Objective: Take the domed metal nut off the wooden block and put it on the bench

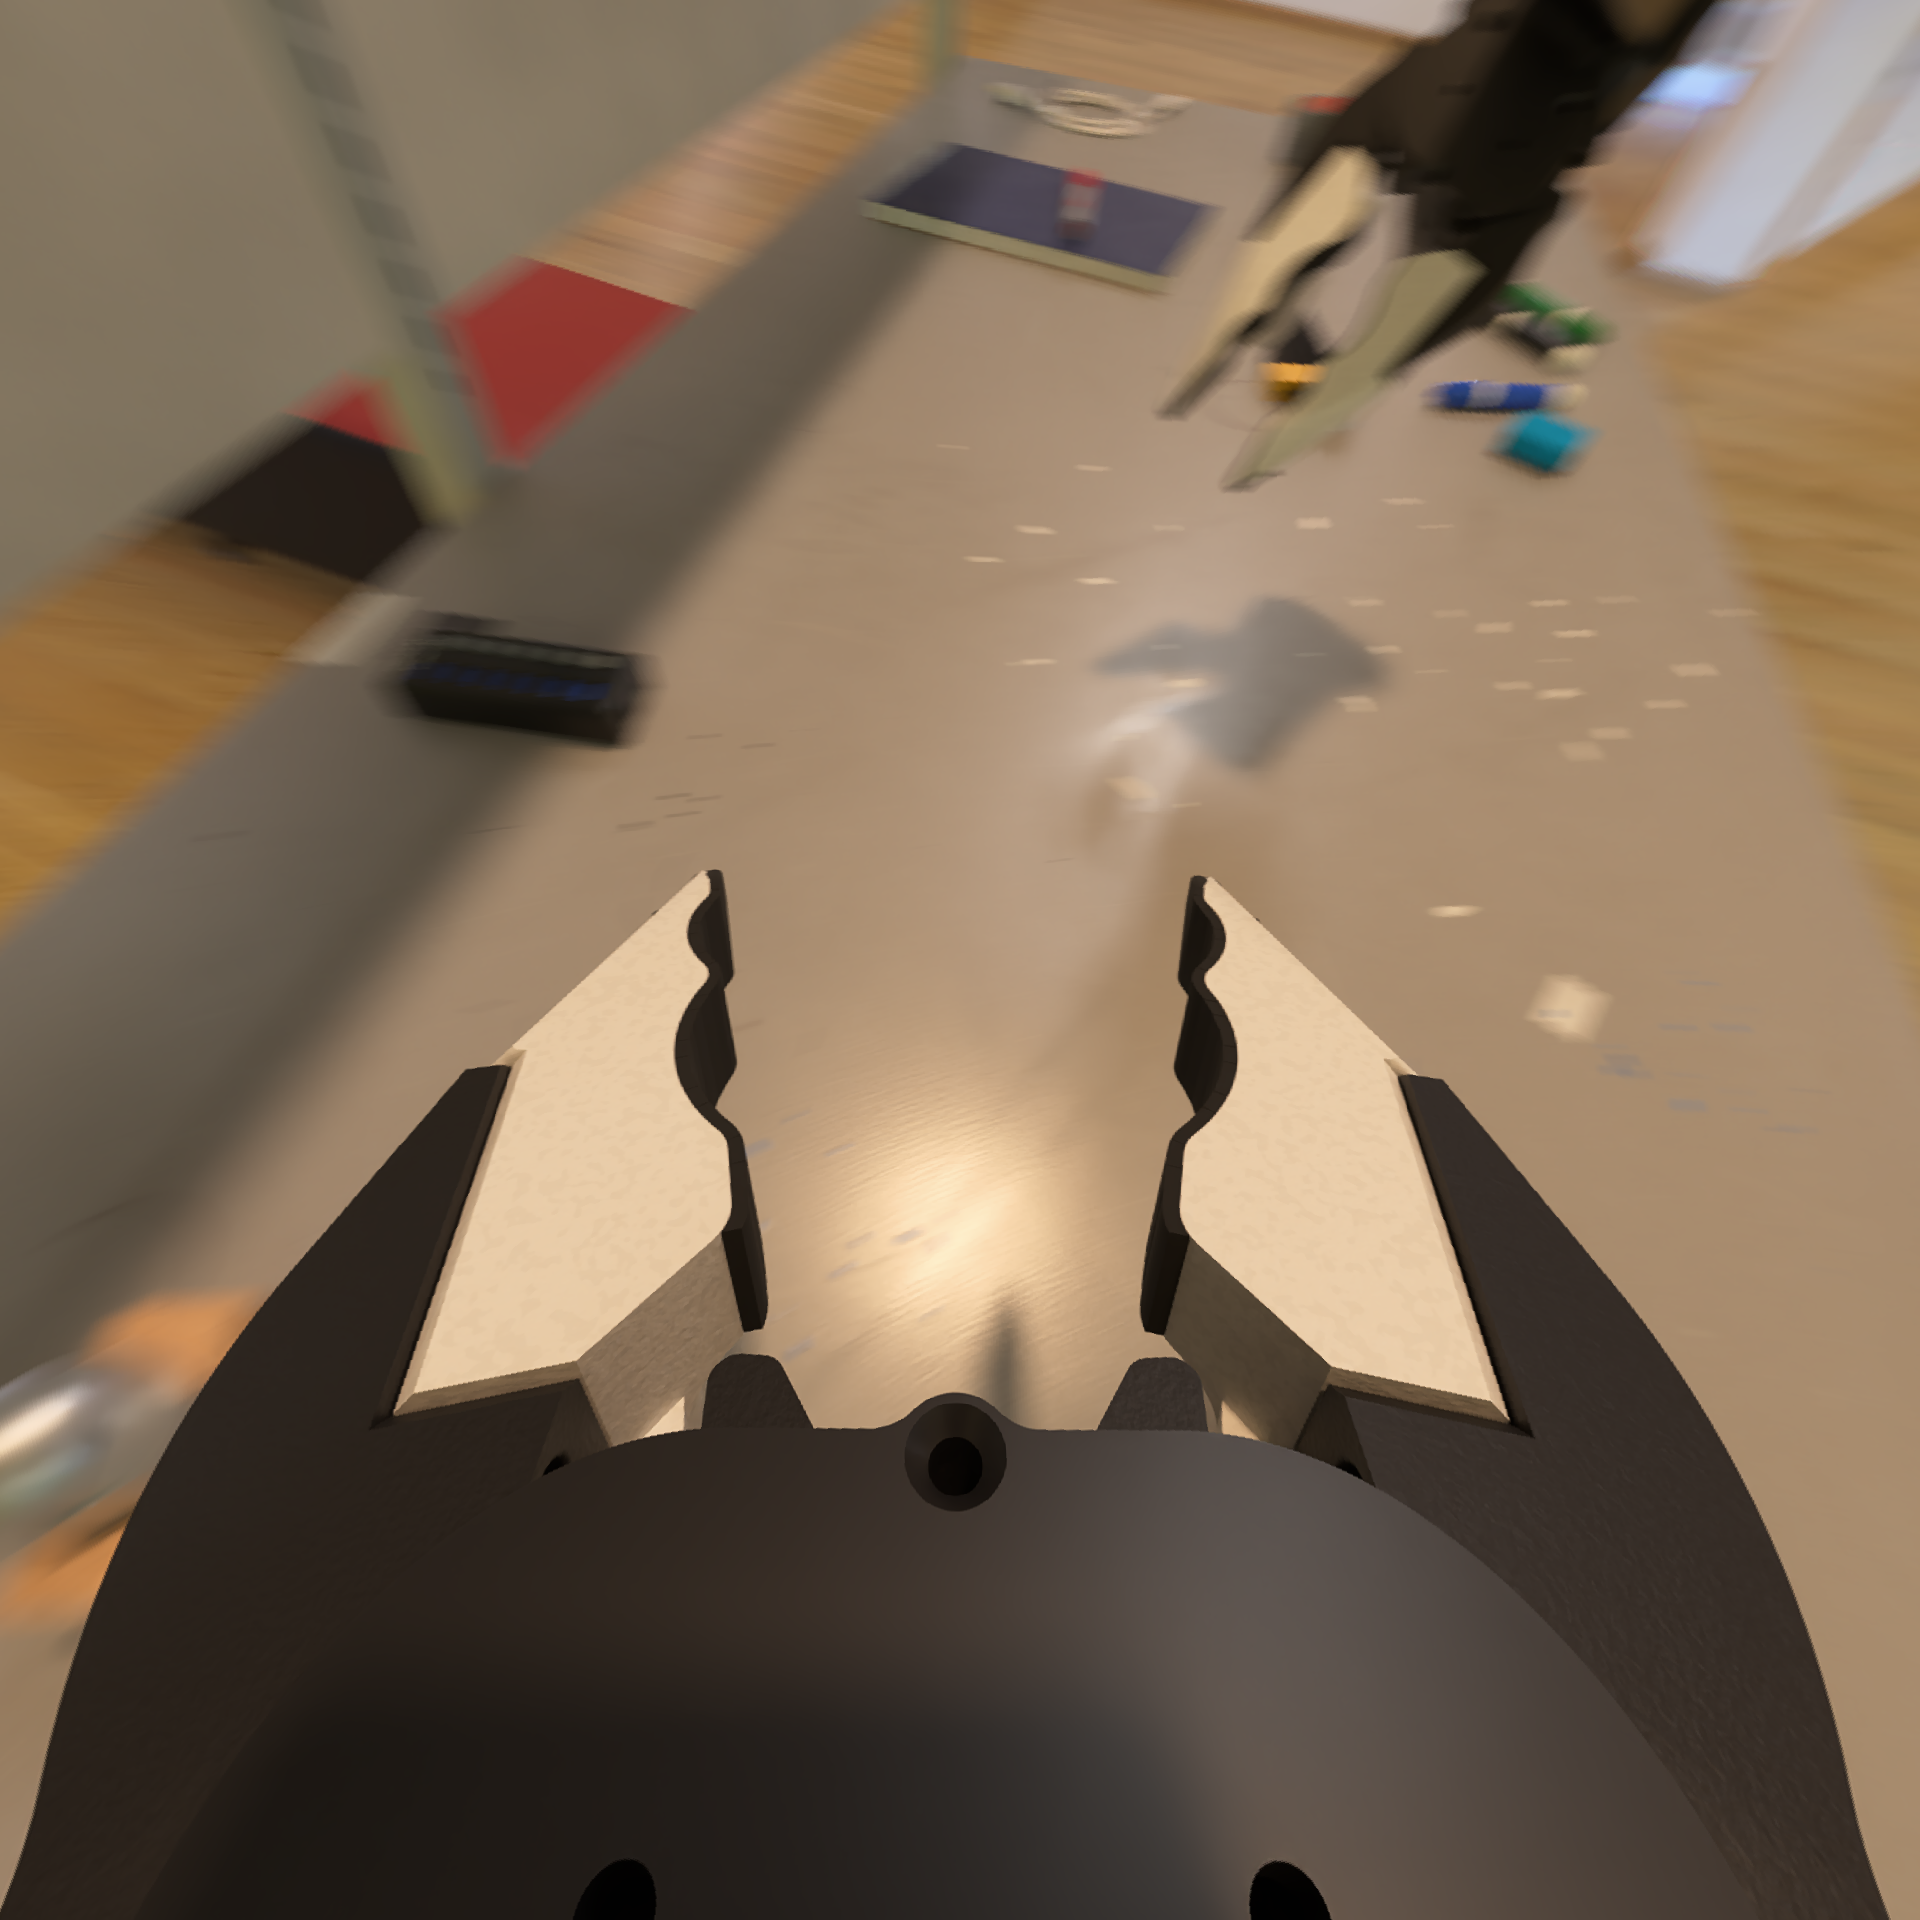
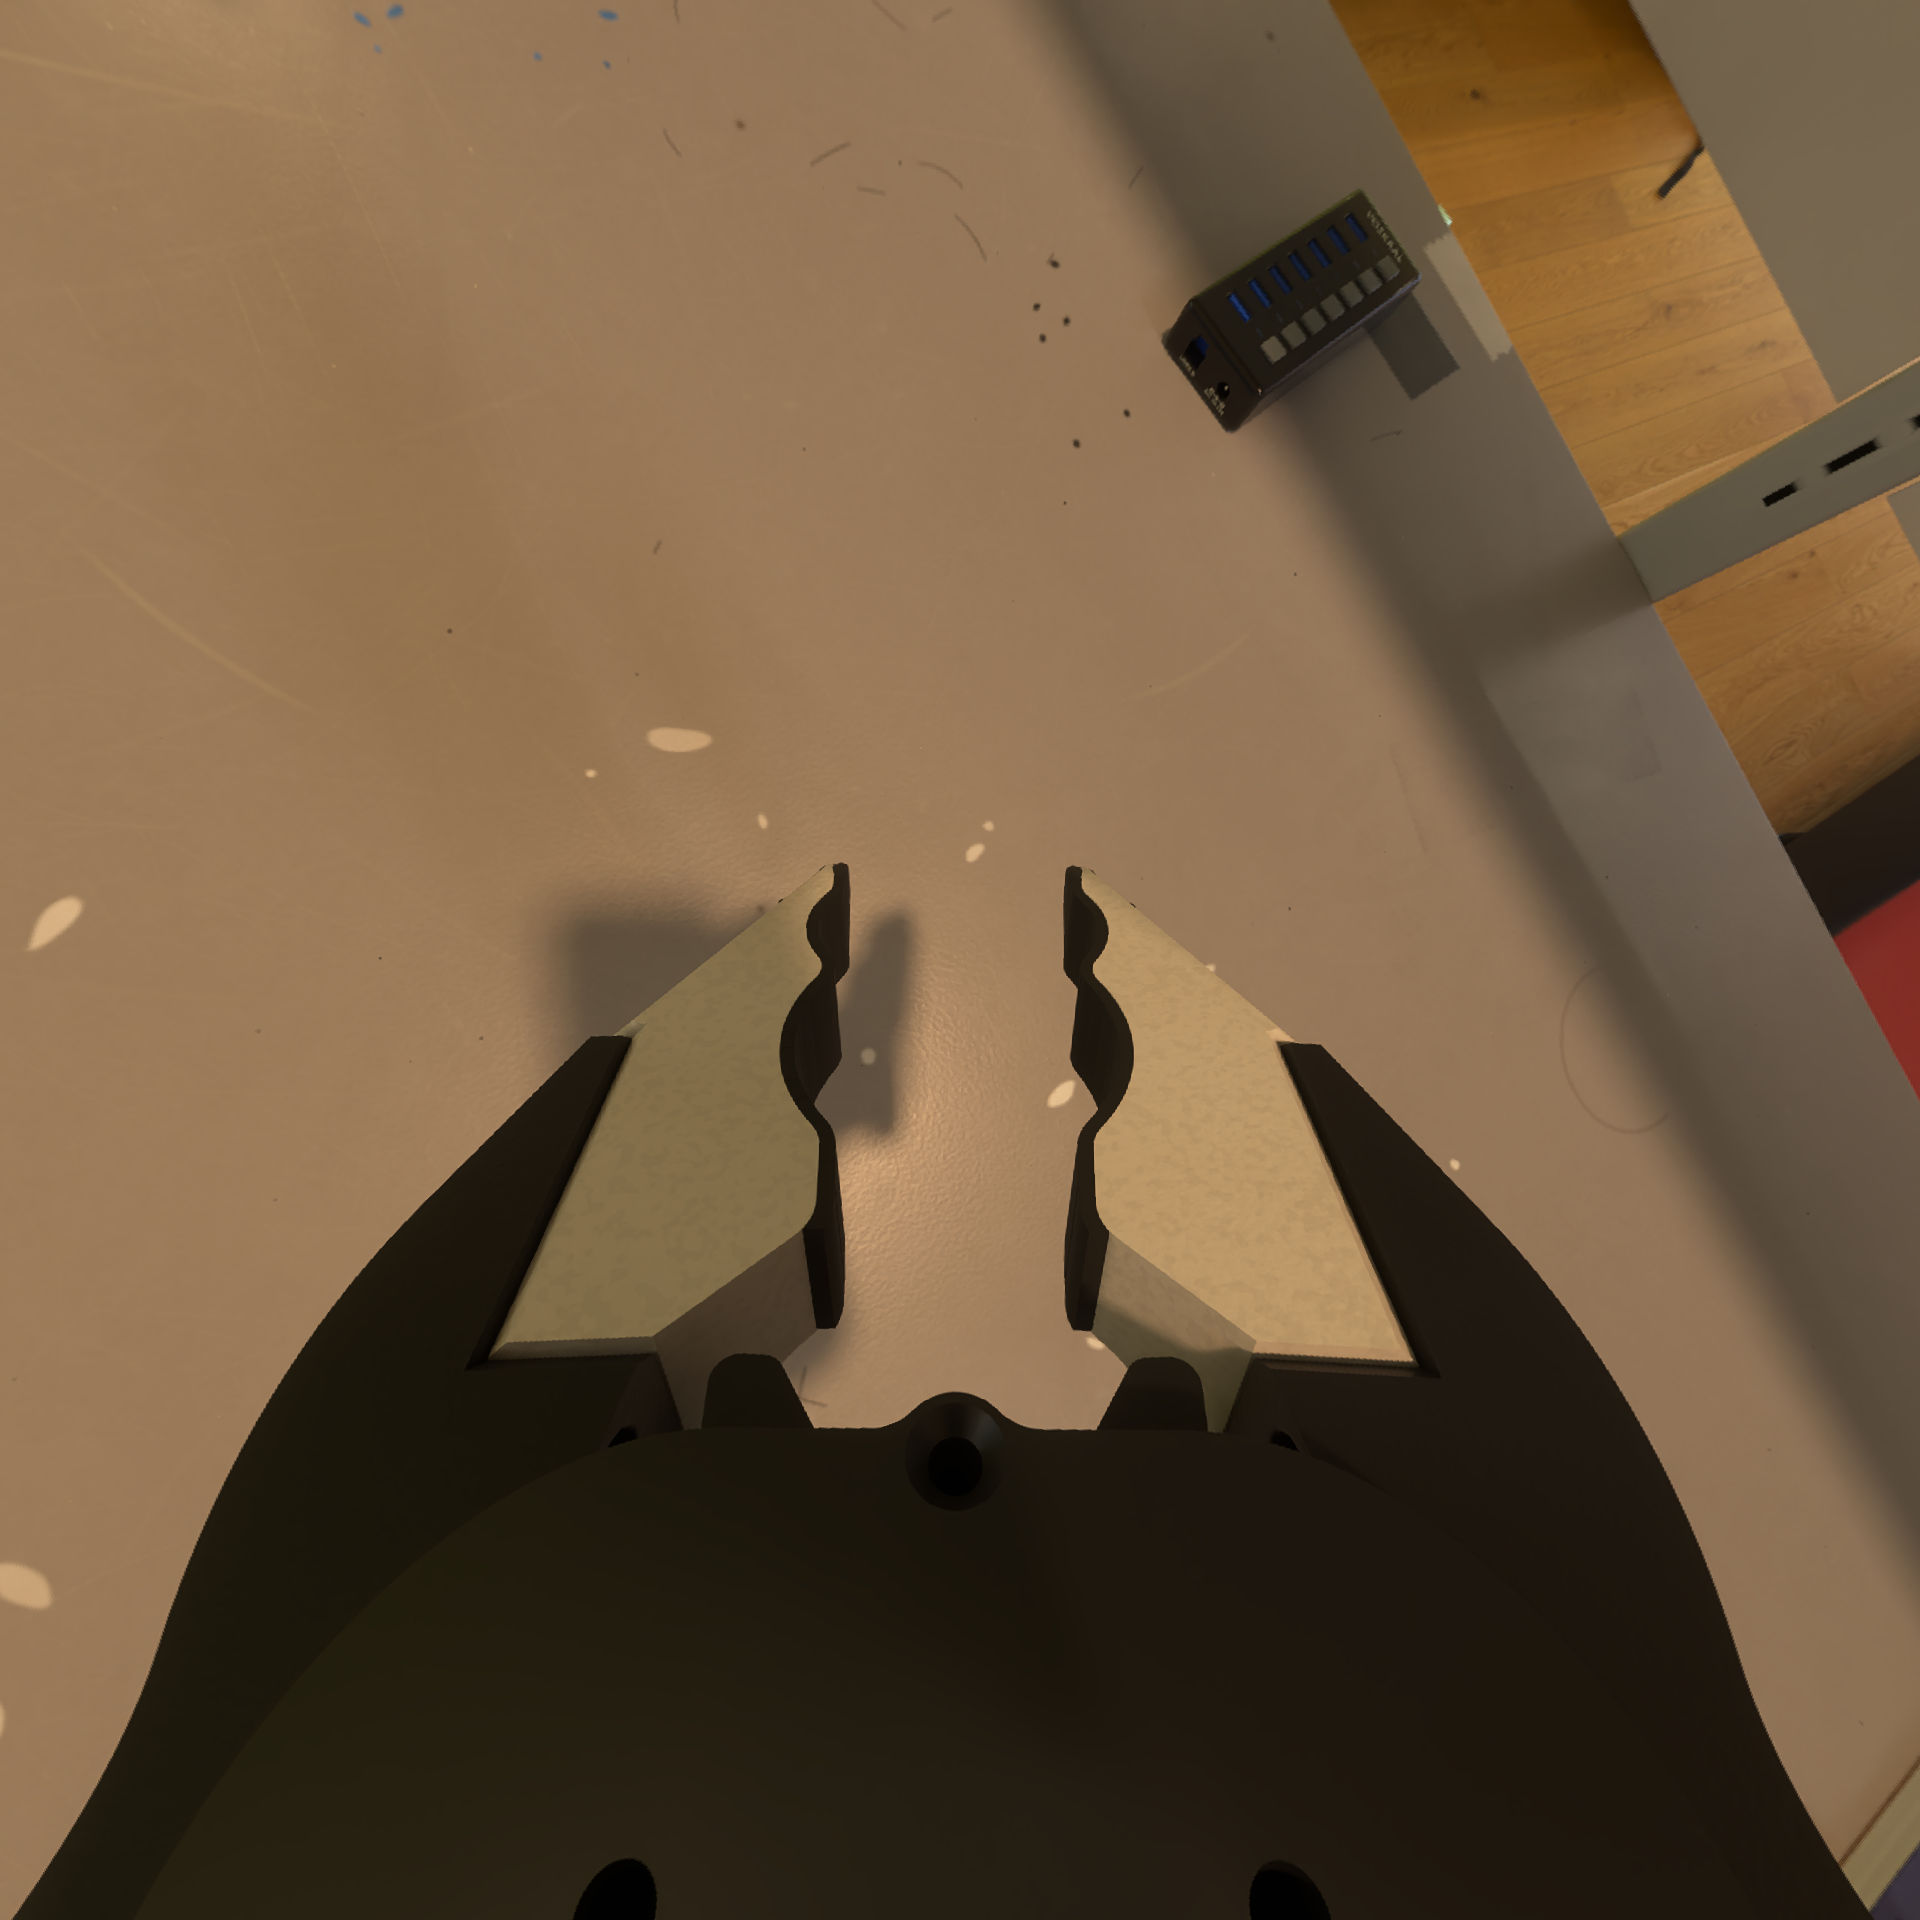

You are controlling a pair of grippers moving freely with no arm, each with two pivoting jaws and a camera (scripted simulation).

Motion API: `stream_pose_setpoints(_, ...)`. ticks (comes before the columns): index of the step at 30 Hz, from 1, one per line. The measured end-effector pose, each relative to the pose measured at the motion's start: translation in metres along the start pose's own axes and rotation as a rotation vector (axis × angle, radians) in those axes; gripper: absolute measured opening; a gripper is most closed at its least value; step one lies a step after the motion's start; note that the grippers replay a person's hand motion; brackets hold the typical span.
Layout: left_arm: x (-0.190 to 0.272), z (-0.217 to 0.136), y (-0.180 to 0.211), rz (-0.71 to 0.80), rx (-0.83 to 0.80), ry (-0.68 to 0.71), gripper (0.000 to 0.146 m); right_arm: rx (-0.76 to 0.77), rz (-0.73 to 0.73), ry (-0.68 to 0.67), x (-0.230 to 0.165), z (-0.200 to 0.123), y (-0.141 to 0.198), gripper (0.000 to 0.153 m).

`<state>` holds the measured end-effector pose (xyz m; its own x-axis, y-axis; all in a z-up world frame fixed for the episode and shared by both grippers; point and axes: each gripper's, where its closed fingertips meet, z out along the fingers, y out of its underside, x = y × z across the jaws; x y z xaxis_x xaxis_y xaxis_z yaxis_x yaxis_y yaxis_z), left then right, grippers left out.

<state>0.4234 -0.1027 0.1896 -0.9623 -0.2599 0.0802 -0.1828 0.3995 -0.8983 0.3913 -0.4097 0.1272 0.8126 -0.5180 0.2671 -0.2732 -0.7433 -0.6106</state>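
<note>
The left wrist view is smeared by motion. At its lower left edge a shiny metal piece [image 1: 47, 1429] lies against an orange-brown wooden shape [image 1: 166, 1340]; they look like the domed nut and the block, but both are too blurred to be sure. My left gripper [image 1: 956, 883] is open and empty over the bench [image 1: 831, 582], to the right of them. My right gripper [image 1: 1210, 442] hangs open farther off. In the right wrist view it [image 2: 956, 873] is open and empty, pointing down at bare bench [image 2: 416, 520]. No nut or block shows there.
A black hub [image 1: 520, 675] [image 2: 1299, 307] sits near the bench edge [image 2: 1558, 727]. A small pale blurred thing [image 1: 1130, 792] lies mid-bench. Far off lie a dark blue mat [image 1: 1039, 208], a white cable coil [image 1: 1091, 104], a blue marker [image 1: 1496, 395] and a teal item [image 1: 1543, 442].
</note>
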Motion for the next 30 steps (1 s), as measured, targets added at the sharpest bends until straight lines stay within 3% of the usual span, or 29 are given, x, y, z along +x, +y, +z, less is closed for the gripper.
stream_pose_setpoints(2, -0.050, -0.039, 0.007, 0.041, 0.018, -0.172, 0.079, -0.021, -0.008, 0.000, -0.001, 0.004, 0.000, 0.042)
stream_pose_setpoints(5, -0.119, -0.076, 0.034, 0.000, -0.014, -0.249, 0.073, -0.046, -0.020, -0.009, -0.004, 0.011, -0.002, 0.042)
stream_pose_setpoints(8, -0.168, -0.085, 0.063, 0.018, -0.021, -0.268, 0.072, -0.061, -0.028, -0.012, -0.006, 0.014, -0.003, 0.042)
stream_pose_setpoints(11, -0.200, -0.075, 0.107, 0.013, -0.175, -0.282, 0.076, -0.064, -0.031, -0.012, -0.008, 0.014, -0.004, 0.042)
stream_pose_setpoints(14, -0.218, -0.060, 0.137, -0.014, -0.283, -0.257, 0.084, -0.058, -0.032, -0.016, -0.009, 0.014, -0.005, 0.042)
stream_pose_setpoints(19, -0.228, -0.041, 0.150, 0.029, -0.311, -0.218, 0.086, -0.061, -0.020, -0.025, -0.008, 0.014, -0.001, 0.042)
stream_pose_setpoints(22, -0.228, -0.034, 0.149, 0.043, -0.306, -0.192, 0.075, -0.071, -0.011, -0.027, -0.006, 0.015, 0.003, 0.042)
stream_pose_setpoints(26, -0.224, -0.030, 0.141, 0.091, -0.261, -0.161, 0.039, -0.075, -0.003, -0.035, -0.005, 0.016, 0.006, 0.042)
stream_pose_setpoints(30, -0.220, -0.041, 0.132, 0.084, -0.227, -0.164, 0.038, -0.085, -0.001, -0.039, -0.005, 0.018, 0.008, 0.042)
